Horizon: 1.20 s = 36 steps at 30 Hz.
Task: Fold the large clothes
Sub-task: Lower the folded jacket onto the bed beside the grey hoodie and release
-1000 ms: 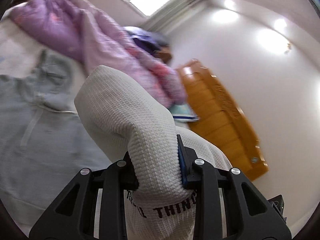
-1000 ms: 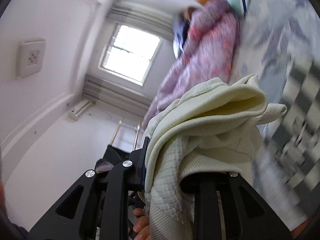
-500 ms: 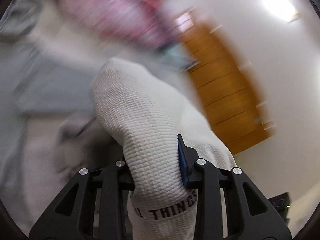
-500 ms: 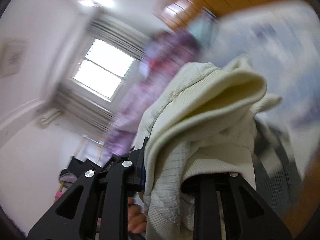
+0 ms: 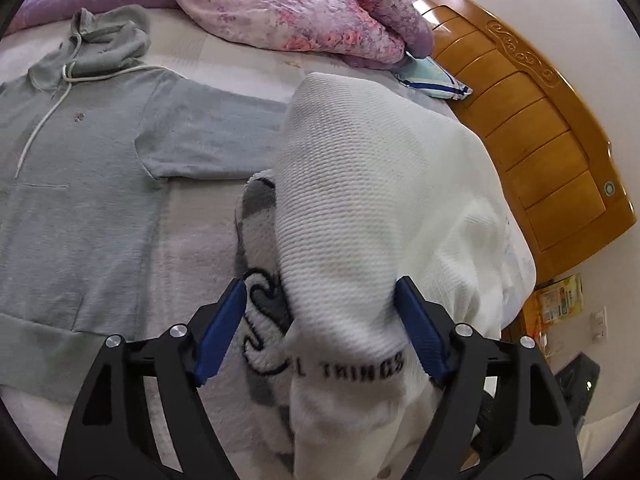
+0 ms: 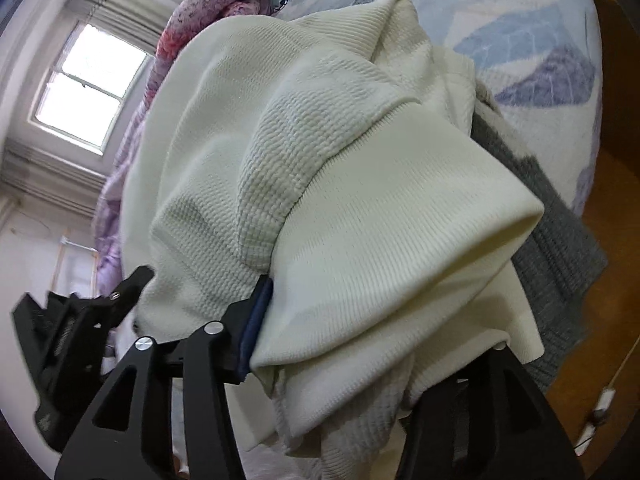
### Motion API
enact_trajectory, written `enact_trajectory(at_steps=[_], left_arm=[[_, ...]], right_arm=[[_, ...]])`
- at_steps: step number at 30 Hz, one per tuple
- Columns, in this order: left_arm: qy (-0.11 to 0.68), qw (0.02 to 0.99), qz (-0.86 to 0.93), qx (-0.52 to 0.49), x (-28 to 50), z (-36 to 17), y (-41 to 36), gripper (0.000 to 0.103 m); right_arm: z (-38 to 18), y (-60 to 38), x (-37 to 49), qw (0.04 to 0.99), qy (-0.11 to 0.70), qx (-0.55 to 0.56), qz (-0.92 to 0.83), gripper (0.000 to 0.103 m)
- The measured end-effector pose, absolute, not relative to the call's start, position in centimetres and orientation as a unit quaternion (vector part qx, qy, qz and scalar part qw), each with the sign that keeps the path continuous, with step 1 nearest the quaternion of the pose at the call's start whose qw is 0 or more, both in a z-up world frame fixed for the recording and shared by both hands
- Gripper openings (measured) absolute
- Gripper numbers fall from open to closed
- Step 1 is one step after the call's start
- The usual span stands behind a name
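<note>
Over the bed, the left gripper (image 5: 320,330) has let go, jaws now wide around the white waffle-knit sweater (image 5: 380,200); right gripper (image 6: 372,344) likewise spread.

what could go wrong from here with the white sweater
1. The left hand-held gripper is open around the white sweater, so the bunched fabric may slump unfolded onto the fleece blanket.
2. The sweater's bulk drapes over the right hand-held gripper; its hem could snag on a finger.
3. It sits near the bed edge and might slide off.
</note>
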<state>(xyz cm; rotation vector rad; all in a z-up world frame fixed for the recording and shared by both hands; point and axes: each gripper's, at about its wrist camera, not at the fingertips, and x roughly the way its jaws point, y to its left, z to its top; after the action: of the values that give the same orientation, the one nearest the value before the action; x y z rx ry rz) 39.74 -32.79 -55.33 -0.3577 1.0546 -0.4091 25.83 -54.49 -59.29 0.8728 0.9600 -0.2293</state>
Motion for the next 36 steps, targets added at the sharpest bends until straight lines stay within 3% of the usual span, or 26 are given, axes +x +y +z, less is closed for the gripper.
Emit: enact_trajectory(at_steps=[11,29,36], left_arm=[[0.479,0.859,-0.160,-0.080,37.0,-51.1,-29.4,0.087],[0.372,0.919,-0.129,-0.021,31.6,-35.1,-16.5,0.089],[0.346,0.933,-0.099,-0.016,28.8,-28.0,-9.7,0.091]], right_arm=[[-51.9,-49.8,25.0,0.794,0.527,0.236,-0.193,0.066],[-37.8,-33.6,25.0,0.882,0.420,0.175,-0.119,0.068],[-30.4,-26.4,23.1,0.904,0.396,0.141,-0.083,0.074]])
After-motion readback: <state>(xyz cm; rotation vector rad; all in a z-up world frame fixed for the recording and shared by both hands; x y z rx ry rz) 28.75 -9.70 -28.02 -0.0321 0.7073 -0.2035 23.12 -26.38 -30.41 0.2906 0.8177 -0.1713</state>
